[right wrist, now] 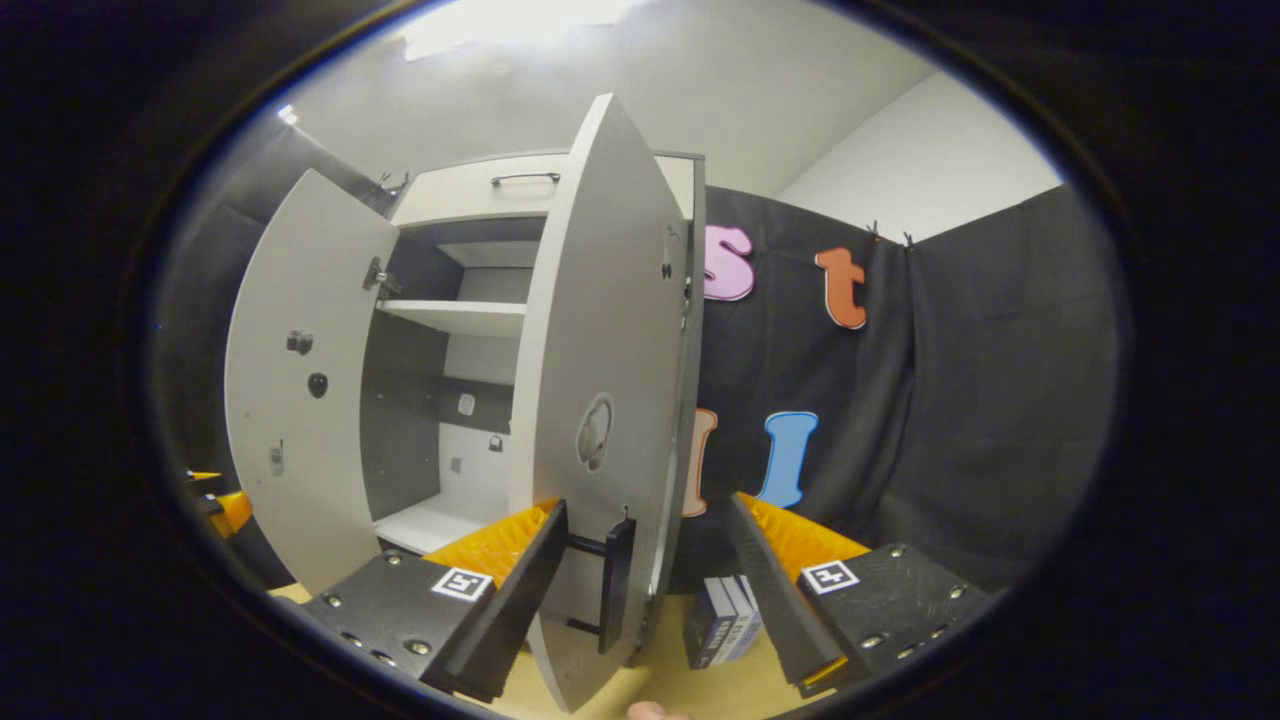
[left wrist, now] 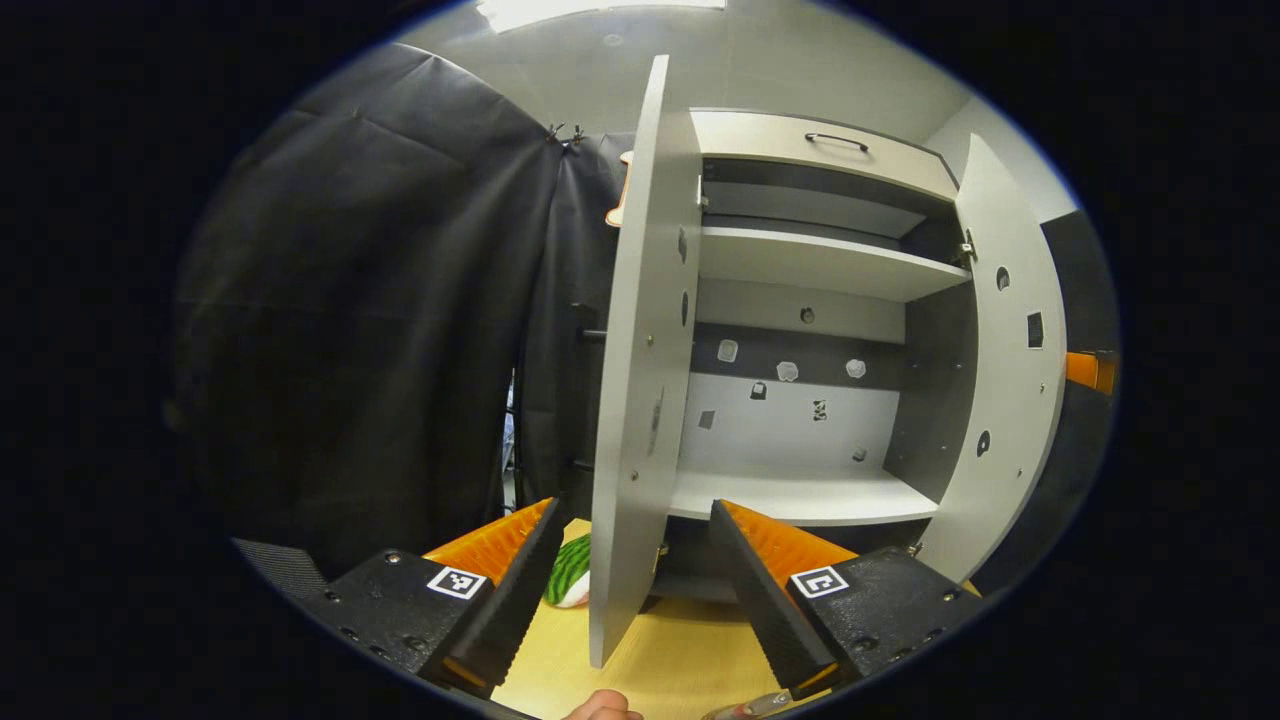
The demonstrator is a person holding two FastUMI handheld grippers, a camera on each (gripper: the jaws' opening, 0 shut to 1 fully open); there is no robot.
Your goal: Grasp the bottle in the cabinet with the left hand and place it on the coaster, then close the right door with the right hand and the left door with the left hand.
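Far left in the left gripper view hangs the dark cloth wall (left wrist: 380,300), and low beside it a green-and-white striped thing (left wrist: 570,572) lies on the wooden table (left wrist: 680,660); it may be the coaster, but I cannot tell. Next comes the left door (left wrist: 630,400), swung wide and seen nearly edge-on, standing up between the spread fingers of the left gripper (left wrist: 632,510), which clamps on nothing. Past it the cabinet (left wrist: 790,425) is open, and both its upper shelf (left wrist: 820,262) and lower shelf (left wrist: 800,495) are bare. From that I judge the bottle is already out of the cabinet. A clear thing (left wrist: 750,706) at the very bottom edge could be it, too little shows to say. Farther right the right door (left wrist: 1005,350) stands open as well. In the right gripper view this door fills the middle, its dark handle (right wrist: 615,580) low down just ahead of the right gripper (right wrist: 648,500), whose fingers are apart and empty; a small blue-and-white box (right wrist: 722,620) sits on the table beyond. The step in hand looks to be closing the right door: the right gripper would need to push on the door's outer face, near the handle, and swing it toward the cabinet front, while the left gripper keeps clear before its own door follows.
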